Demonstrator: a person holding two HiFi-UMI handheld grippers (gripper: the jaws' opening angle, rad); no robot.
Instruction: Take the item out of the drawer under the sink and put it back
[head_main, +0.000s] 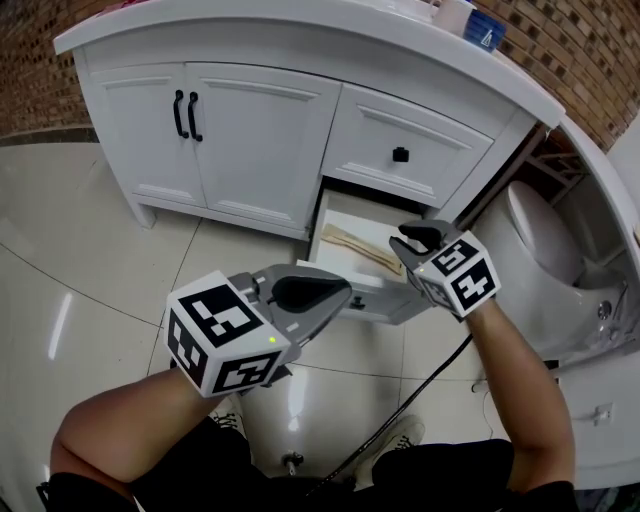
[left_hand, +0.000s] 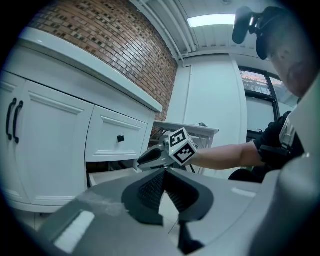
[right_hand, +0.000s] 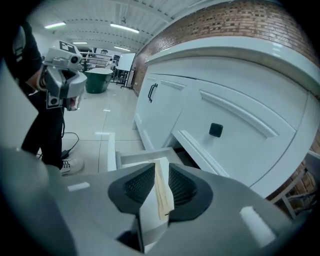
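The left gripper (head_main: 330, 295) is nearest, squeezed shut on nothing; the right gripper (head_main: 418, 240) hangs open over the pulled-out drawer (head_main: 372, 297); the tan packet (head_main: 358, 248) lies slanted inside (not grabbed); best to go down slowly and pinch its middle.

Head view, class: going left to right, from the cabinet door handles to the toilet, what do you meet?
Black door handles → left gripper → right gripper → toilet
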